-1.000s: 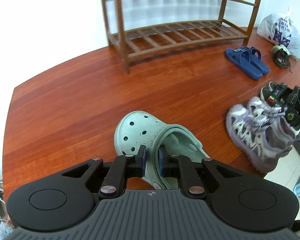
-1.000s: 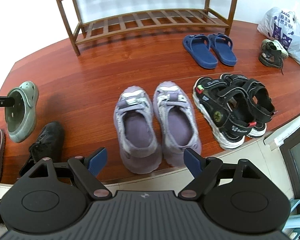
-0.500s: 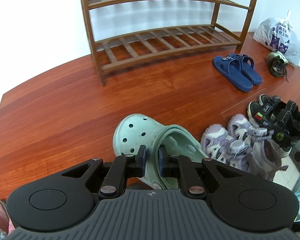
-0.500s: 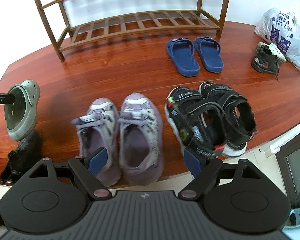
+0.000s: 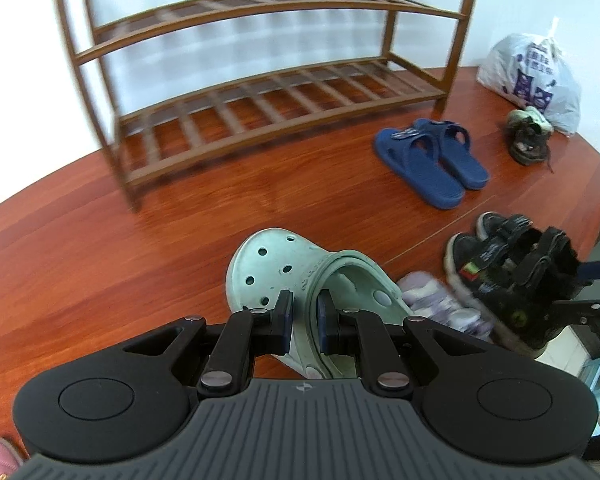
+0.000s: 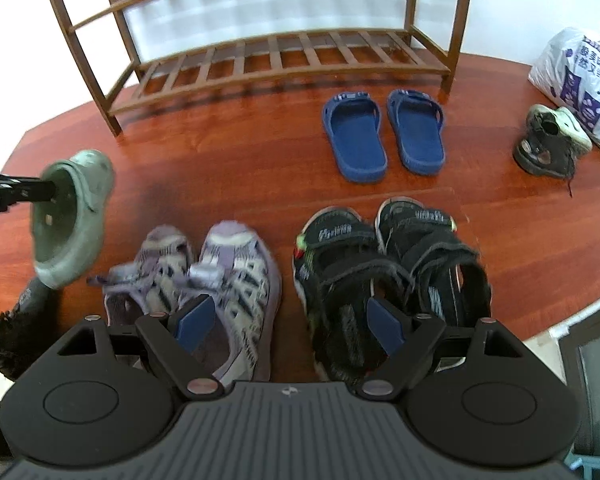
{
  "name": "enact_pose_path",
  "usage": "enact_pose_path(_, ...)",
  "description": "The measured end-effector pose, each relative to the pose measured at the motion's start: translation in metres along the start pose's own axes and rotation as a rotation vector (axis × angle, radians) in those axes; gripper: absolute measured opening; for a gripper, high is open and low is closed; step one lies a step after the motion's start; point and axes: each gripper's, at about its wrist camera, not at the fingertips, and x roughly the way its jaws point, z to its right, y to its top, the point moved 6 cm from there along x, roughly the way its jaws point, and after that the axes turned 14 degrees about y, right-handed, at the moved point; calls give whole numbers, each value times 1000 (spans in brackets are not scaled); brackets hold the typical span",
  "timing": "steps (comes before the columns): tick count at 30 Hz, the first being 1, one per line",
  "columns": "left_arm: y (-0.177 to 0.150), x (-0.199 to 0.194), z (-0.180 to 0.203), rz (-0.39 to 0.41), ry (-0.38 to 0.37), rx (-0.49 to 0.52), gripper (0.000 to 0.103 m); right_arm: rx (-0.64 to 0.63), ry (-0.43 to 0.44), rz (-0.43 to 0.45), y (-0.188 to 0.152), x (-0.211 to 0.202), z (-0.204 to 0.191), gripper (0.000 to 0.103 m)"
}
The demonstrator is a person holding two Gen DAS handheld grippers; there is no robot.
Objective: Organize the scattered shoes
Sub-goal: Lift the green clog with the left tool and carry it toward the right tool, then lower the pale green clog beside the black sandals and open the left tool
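Observation:
My left gripper [image 5: 303, 316] is shut on the side rim of a pale green clog [image 5: 276, 264] and holds it above the floor; the clog also shows in the right wrist view [image 6: 74, 216]. My right gripper [image 6: 288, 322] is open and empty, low over the purple sneakers [image 6: 220, 276] and black sandals [image 6: 388, 264]. The wooden shoe rack [image 5: 268, 100] stands ahead against the wall, its shelves bare. Blue slides [image 6: 380, 132] lie in front of the rack.
A white plastic bag [image 6: 580, 80] and a dark sneaker with a green sole [image 6: 552, 140] lie at the far right. A black shoe [image 6: 20, 320] sits at the lower left. A pink shoe [image 5: 0, 454] shows at the bottom left. The wood floor ends at a tiled step on the right.
Both grippers have moved forward and to the right, toward the rack. The clog stays gripped in the left one. The right gripper now hovers over the sneakers and sandals.

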Motion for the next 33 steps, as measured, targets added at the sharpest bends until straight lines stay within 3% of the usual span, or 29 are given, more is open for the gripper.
enact_pose_path(8,31,9,67,25,-79,50,14,-24,133,5,29,3,21,87)
enact_pose_path(16,58,7,124,44,-146,86,14,59,263,16,43,7,51,86)
enact_pose_path(22,75,6,165,34,-145,89,14,157,334,6,42,-3,94,68)
enact_pose_path(26,86,4,202,30,-133,81,14,170,389,-4,42,-14,121,41)
enact_pose_path(33,104,10,274,26,-131,49,14,153,376,-8,48,-41,195,37)
